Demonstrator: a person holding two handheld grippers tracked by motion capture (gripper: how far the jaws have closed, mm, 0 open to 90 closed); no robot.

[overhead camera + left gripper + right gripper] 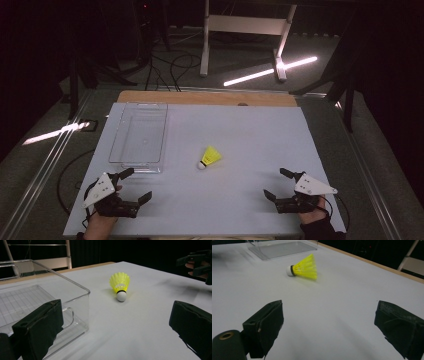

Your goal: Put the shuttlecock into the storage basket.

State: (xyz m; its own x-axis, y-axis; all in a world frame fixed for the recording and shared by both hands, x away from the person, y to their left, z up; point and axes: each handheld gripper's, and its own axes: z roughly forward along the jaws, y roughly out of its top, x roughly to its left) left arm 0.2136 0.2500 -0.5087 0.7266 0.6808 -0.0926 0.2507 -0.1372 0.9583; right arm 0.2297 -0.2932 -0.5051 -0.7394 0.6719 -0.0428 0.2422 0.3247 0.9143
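Beside the empty bin (138, 134), the shuttlecock (209, 158) lies untouched on the tabletop (240, 200); both tongs, left (135, 186) and right (274, 184), released, nothing done.

Room: dark, black surroundings
Floor (240, 55): grey, beyond the desk (260, 130)
White frame (245, 25): behind desk
Light strip (270, 71): beside the frame
Cables (170, 70): left of the frame

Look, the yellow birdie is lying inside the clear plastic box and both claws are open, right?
Not quite. The yellow birdie lies on the white table, beside the clear plastic box, not inside it; the high view shows this. The left claw and the right claw are indeed open.
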